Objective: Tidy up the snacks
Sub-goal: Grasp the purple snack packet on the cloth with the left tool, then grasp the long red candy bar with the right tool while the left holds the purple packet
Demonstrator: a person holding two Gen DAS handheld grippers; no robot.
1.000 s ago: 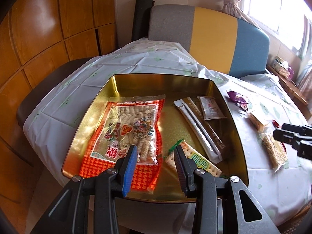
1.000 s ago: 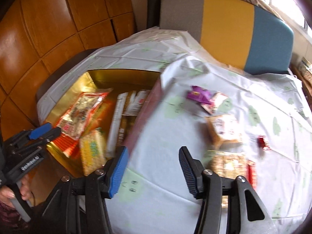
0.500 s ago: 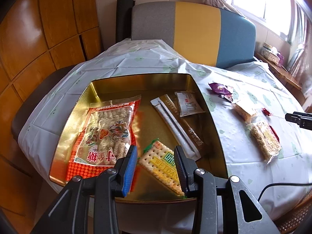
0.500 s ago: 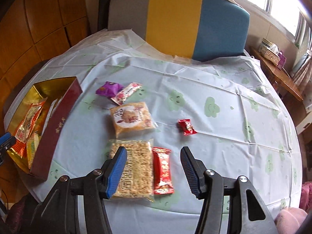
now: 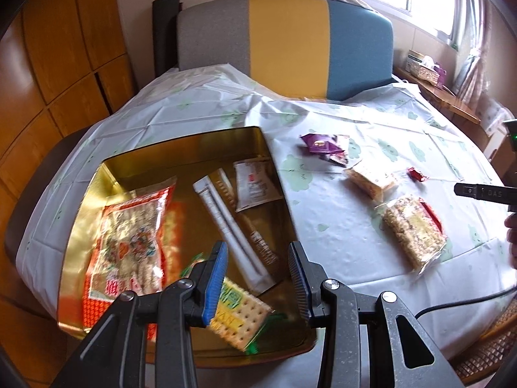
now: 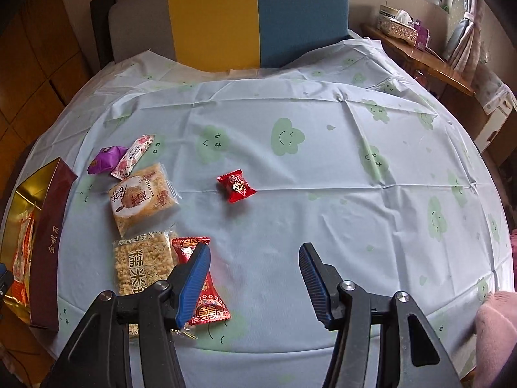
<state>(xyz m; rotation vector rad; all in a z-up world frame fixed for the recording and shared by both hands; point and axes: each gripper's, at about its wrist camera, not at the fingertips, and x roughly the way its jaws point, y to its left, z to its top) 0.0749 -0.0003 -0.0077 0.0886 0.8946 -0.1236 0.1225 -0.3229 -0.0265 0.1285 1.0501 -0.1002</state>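
Observation:
A gold tin box (image 5: 181, 144) holds a big red snack bag (image 5: 129, 239), a cracker pack (image 5: 239, 317), long white and brown sticks (image 5: 232, 229) and a small white sachet (image 5: 255, 187). My left gripper (image 5: 258, 278) is open and empty above the box's near right corner. Loose on the table lie a rice bar (image 6: 142, 265), a square rice cake (image 6: 142, 199), a red pack (image 6: 200, 291), a red candy (image 6: 236, 187), a purple candy (image 6: 108, 158) and a pink-white candy (image 6: 132, 156). My right gripper (image 6: 253, 278) is open and empty above the table, right of the red pack.
The round table has a pale cloth with green clouds (image 6: 287, 135). A grey, yellow and blue chair back (image 6: 226, 16) stands behind it. A wooden side shelf (image 6: 420, 55) with a tissue box is at the far right. Wood panelling (image 5: 48, 64) is on the left.
Both views have swung to the right. The right gripper has moved from beside the box to over the loose snacks and table centre. Both stay open and empty.

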